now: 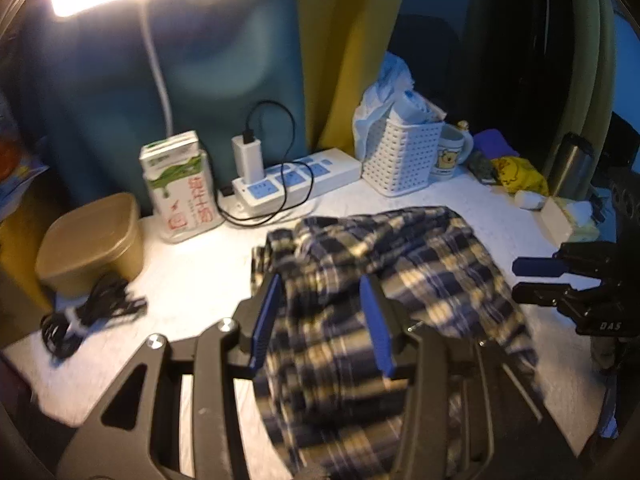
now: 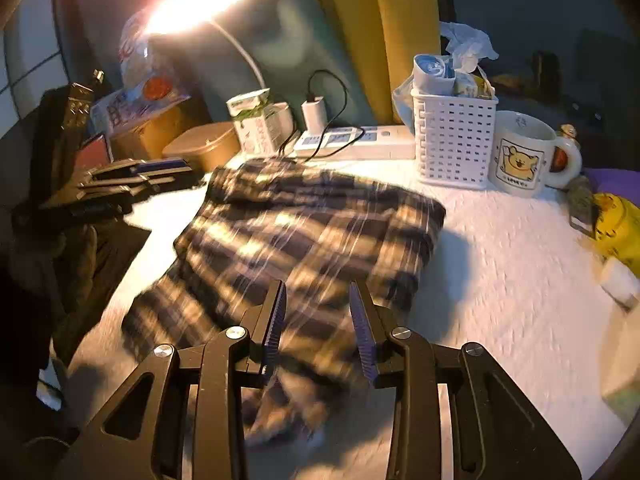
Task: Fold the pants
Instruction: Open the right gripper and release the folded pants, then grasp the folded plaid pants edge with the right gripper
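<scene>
The plaid navy-and-cream pants [image 1: 384, 280] lie bunched and partly folded on the white table [image 1: 192, 280]; they also show in the right wrist view [image 2: 304, 232]. My left gripper [image 1: 324, 292] is open, its blue-padded fingers hovering over the pants' near part. My right gripper [image 2: 318, 300] is open over the pants' near edge, holding nothing. The right gripper also shows at the right edge of the left wrist view [image 1: 532, 280]. The left gripper shows at the left of the right wrist view [image 2: 160, 172].
Along the back stand a milk carton [image 1: 180, 188], a power strip [image 1: 296, 184] with charger and cable, a white basket [image 1: 404, 156], and a bear mug [image 2: 520, 156]. A brown tub [image 1: 92, 244] and a coiled cable [image 1: 88, 316] lie left. Yellow items [image 2: 620, 228] lie right.
</scene>
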The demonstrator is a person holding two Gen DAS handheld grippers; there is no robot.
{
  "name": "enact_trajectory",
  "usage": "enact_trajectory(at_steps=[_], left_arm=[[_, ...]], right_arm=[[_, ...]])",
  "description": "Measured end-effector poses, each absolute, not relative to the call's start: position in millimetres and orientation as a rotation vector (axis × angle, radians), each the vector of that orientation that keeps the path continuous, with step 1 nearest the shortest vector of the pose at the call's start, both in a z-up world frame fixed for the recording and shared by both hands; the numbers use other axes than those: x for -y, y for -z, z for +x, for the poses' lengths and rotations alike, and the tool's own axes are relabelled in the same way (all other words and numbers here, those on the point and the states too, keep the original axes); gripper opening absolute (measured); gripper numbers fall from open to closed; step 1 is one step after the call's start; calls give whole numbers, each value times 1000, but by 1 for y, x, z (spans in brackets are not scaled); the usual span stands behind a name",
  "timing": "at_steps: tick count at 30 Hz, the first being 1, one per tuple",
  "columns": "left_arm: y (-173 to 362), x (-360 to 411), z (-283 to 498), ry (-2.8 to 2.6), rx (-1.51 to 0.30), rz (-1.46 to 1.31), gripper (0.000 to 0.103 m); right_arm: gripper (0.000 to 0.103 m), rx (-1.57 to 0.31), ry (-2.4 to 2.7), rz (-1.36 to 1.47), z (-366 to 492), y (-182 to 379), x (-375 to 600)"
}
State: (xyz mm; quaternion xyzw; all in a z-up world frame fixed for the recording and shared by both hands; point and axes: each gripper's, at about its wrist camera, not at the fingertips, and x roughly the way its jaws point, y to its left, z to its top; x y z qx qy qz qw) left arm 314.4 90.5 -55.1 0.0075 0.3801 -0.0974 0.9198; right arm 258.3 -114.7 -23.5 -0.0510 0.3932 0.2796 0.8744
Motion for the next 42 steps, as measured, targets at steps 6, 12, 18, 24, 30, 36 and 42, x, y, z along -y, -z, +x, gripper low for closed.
enact_trajectory(at_steps=[6,12,18,24,30,36,42], left_arm=[[84,-87,358,177,-821,97,43],[118,-95,397,135,-903,102,44],[133,-102,412,124,-917,90,51],[129,-131,413,105,-921,-9,67],[90,-146,391,124,-815,-51,67],[64,-189,365,-1,-766,-146,67],[60,-173,323,58,-779,-132,67]], right_arm=[[36,-833,-573,-132,305,35,102],[36,-906,-584,-172,357,64,93],[36,-922,-600,-207,388,79,79],[32,-915,-585,-222,402,83,70],[34,-823,-572,-212,385,57,73],[39,-761,-533,-221,337,30,91],[39,-802,-536,-272,266,32,101]])
